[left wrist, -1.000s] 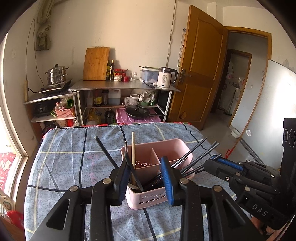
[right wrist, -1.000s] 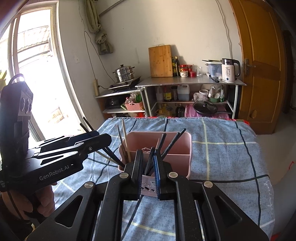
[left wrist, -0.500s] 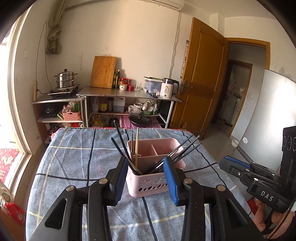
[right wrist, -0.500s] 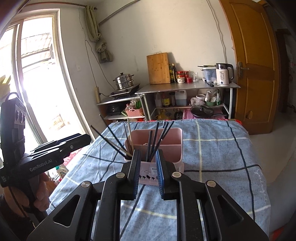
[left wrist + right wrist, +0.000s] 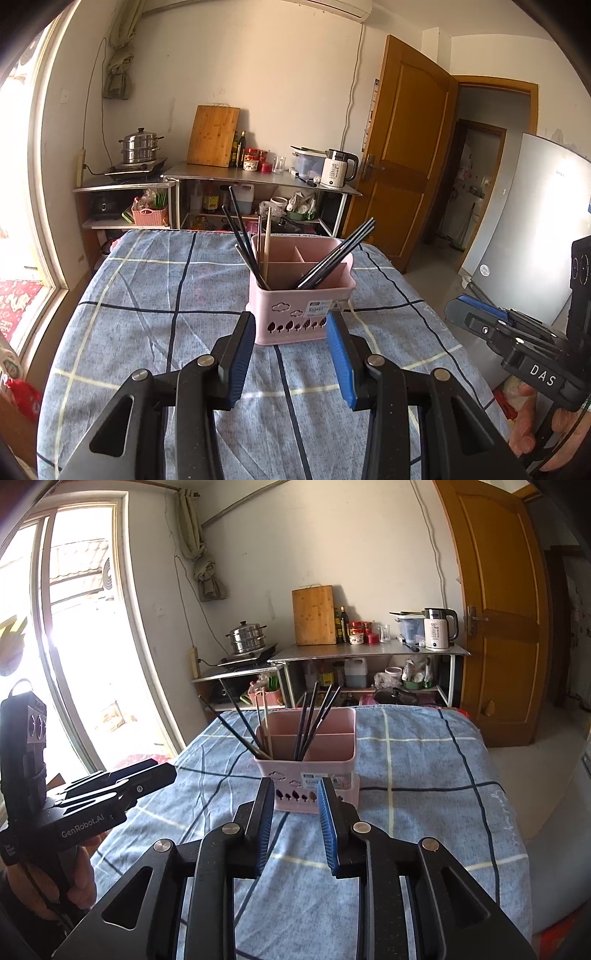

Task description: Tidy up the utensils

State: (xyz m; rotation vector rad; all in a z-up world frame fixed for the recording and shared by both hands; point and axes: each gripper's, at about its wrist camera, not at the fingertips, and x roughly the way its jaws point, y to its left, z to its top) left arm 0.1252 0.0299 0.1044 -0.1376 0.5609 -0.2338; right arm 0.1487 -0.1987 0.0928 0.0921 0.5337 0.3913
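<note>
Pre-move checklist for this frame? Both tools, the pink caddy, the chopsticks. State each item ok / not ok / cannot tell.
1. Left tool empty, jaws apart, short of the pink caddy: ok.
2. Right tool empty; its jaws have just been opening, nothing between them: ok.
3. Caddy upright on the checked tablecloth: ok.
4. Dark chopsticks all inside the caddy, none loose on the cloth: ok.
5. Light wooden chopsticks in the near left compartment with some dark ones: ok.
6. Sorting by type finished: cannot tell; dark sticks stand in both near compartments.
</note>
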